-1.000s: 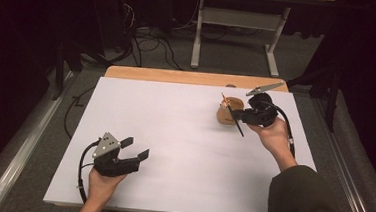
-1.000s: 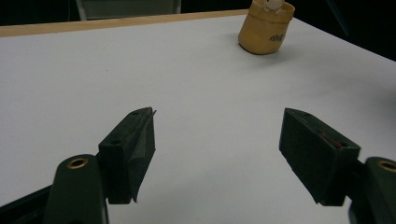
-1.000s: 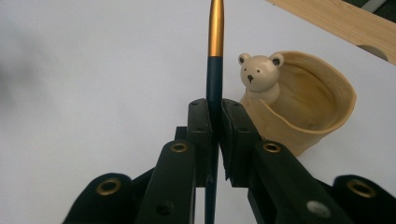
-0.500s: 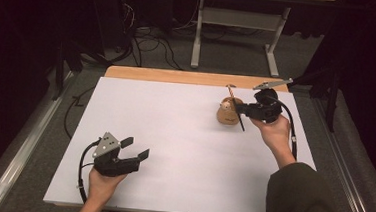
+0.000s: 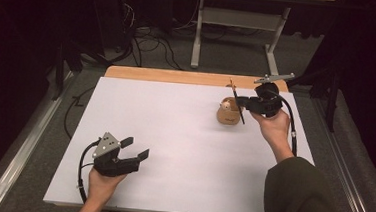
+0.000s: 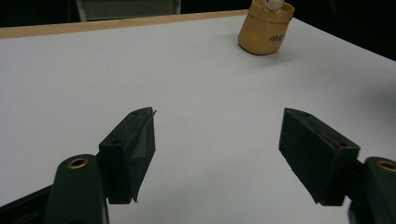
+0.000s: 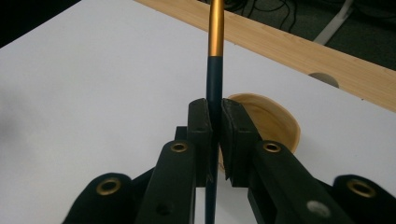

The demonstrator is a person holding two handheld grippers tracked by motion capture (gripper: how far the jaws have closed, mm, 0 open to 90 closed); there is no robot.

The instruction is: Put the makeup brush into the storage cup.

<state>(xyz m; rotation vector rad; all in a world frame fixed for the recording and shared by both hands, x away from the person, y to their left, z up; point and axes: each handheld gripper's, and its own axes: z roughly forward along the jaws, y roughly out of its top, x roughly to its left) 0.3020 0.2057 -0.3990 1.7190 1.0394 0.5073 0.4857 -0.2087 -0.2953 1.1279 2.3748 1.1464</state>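
Observation:
A tan wooden cup (image 5: 228, 114) stands on the white table (image 5: 174, 135) at the far right, with something pale inside it (image 6: 272, 3). My right gripper (image 5: 245, 104) is shut on a thin dark stick with an orange end (image 5: 236, 102), held just right of the cup and slanting above it. In the right gripper view the stick (image 7: 215, 60) rises between the closed jaws, with the cup's rim (image 7: 275, 119) right behind them. My left gripper (image 5: 135, 150) rests open near the front left of the table, nothing between its fingers (image 6: 133, 144).
A wooden strip (image 5: 178, 76) runs along the table's far edge. Beyond it stand a metal stand's legs (image 5: 198, 41) and loose cables (image 5: 150, 43) on the floor. A metal rail (image 5: 17, 149) runs along the left side.
My right gripper has lifted the stick and moved it away from me, from beside the cup to above its right edge. The left gripper has stayed put.

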